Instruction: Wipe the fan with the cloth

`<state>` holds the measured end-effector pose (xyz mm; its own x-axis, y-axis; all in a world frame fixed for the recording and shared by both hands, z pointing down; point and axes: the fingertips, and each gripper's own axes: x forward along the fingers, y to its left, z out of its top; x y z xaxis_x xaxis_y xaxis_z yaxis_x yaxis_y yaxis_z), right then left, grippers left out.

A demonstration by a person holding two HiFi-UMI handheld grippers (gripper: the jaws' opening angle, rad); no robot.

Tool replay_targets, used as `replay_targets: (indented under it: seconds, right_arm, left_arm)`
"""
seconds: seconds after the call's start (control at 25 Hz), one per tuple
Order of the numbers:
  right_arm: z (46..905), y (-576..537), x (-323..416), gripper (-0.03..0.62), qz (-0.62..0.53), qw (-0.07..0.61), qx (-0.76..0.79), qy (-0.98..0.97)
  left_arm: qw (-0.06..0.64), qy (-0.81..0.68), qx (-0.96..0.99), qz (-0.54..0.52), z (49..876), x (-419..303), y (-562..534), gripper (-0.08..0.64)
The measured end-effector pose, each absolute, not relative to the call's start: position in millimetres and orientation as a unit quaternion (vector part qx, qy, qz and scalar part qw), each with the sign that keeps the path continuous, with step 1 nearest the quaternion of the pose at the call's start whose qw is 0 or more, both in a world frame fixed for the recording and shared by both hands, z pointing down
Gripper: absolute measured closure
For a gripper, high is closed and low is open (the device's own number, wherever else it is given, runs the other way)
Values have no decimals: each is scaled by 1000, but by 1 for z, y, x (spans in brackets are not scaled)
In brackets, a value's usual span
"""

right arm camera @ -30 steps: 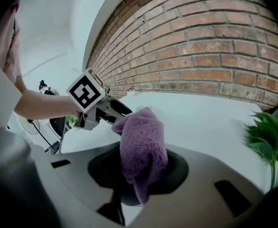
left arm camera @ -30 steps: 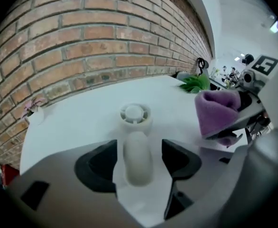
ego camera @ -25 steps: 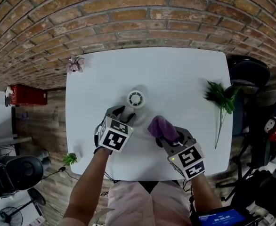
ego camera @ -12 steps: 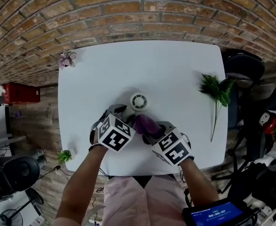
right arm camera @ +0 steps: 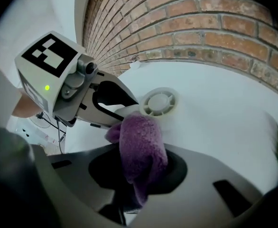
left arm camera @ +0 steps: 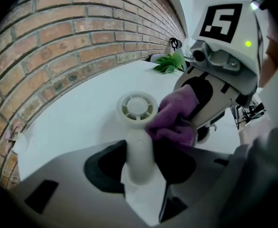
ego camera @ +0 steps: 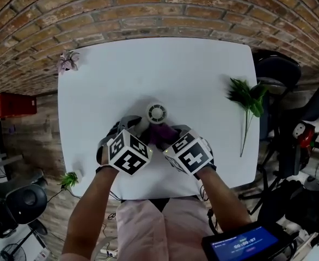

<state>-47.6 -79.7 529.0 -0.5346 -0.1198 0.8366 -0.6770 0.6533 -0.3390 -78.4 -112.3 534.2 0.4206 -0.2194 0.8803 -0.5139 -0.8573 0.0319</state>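
Note:
A small white handheld fan (ego camera: 156, 113) lies on the white table (ego camera: 203, 75), its round grille (left arm camera: 136, 107) facing up. My left gripper (left arm camera: 140, 161) is shut on the fan's handle (left arm camera: 140, 153). A purple cloth (right arm camera: 141, 148) is bunched between the jaws of my right gripper (right arm camera: 139, 182), which is shut on it. In the head view the cloth (ego camera: 160, 134) sits just below the fan head, between the two marker cubes. The cloth (left arm camera: 174, 118) touches the fan's neck on its right side in the left gripper view.
A green leafy sprig (ego camera: 247, 103) lies at the table's right edge. A small pink flower (ego camera: 68, 61) sits at the far left corner, a small green plant (ego camera: 69, 179) at the near left corner. A brick wall (ego camera: 148, 10) runs behind the table. A black chair (ego camera: 282, 69) stands at right.
My right gripper has carried the purple cloth left and down, up to the fan held by my left gripper. The left gripper has rolled a little and kept its grip.

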Motion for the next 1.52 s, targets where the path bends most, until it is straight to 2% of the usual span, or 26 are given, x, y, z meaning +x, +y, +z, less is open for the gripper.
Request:
replay_targets:
  seconds: [0.48, 0.92, 1.32, 1.52]
  right_arm:
    - [530, -83, -34, 511, 348, 405, 259, -805]
    - [530, -84, -15, 511, 344, 405, 263, -805]
    - [530, -95, 2, 511, 339, 400, 276, -805]
    - [519, -109, 16, 511, 330, 384, 302, -807]
  left_arm:
    - [145, -187, 838, 492, 534, -88, -97, 368]
    - [111, -124, 833, 527, 535, -100, -77, 368]
    - [40, -36, 809, 586, 540, -102, -60, 368]
    - [-39, 58, 790, 609, 539, -85, -41, 368]
